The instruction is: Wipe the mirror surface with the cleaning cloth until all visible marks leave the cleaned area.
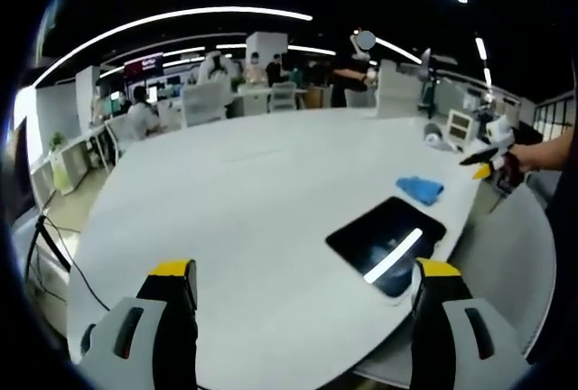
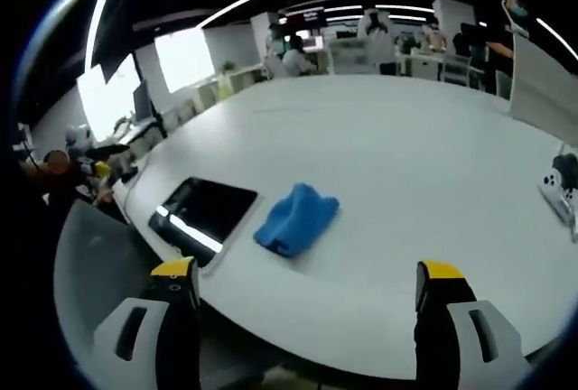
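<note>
Left gripper view. Left gripper: jaws spread wide apart, yellow-tipped, holding nothing, above the near edge of the white table. Mirror: dark rectangular slab, flat on the table at about 2 o'clock from the jaws, near the table's right edge; its long axis runs from 7 o'clock to 1 o'clock, and a bright ceiling-light strip reflects along it. Cleaning cloth: blue, crumpled, just beyond the mirror's far end at 1 o'clock, apart from it. Right gripper: at 3 o'clock past the table edge, held by a hand; whether its jaws are parted cannot be told.

Right gripper view. Mirror: at 10 o'clock from the jaws, by the table edge. Cleaning cloth: bunched, just right of the mirror, not touching. Right gripper: jaws wide apart, empty, short of both.
</note>
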Demonstrator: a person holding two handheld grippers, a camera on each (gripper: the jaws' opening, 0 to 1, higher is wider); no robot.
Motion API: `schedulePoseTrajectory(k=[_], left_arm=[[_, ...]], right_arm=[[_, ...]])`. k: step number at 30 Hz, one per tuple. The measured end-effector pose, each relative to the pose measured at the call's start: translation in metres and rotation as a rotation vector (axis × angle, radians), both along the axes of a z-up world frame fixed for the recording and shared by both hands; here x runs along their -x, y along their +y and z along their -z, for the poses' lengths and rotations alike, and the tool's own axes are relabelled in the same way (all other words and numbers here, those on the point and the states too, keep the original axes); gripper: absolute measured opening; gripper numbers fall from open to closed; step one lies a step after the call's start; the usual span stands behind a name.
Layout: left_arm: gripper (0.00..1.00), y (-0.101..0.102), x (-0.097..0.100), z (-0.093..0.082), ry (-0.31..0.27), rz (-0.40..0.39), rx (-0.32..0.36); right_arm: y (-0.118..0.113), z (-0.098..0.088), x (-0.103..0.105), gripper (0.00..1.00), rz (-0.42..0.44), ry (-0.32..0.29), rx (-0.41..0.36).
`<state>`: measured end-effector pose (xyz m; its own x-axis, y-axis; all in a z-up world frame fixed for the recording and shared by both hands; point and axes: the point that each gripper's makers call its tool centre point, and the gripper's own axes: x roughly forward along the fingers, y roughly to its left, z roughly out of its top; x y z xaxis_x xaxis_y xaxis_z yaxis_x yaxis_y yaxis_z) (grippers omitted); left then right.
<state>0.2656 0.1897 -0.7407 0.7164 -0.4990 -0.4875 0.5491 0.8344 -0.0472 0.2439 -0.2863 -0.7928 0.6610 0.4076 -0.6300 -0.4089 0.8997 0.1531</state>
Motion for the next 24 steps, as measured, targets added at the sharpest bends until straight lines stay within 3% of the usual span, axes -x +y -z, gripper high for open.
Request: schedulePoseTrajectory(k=[24], left_arm=[[0.99,0.0083,0.0034,-0.0068,-0.014,-0.014,0.012]], right_arm=[[0.0048,0.0029,0.0025,1.00,-0.014,0.022,0.005]])
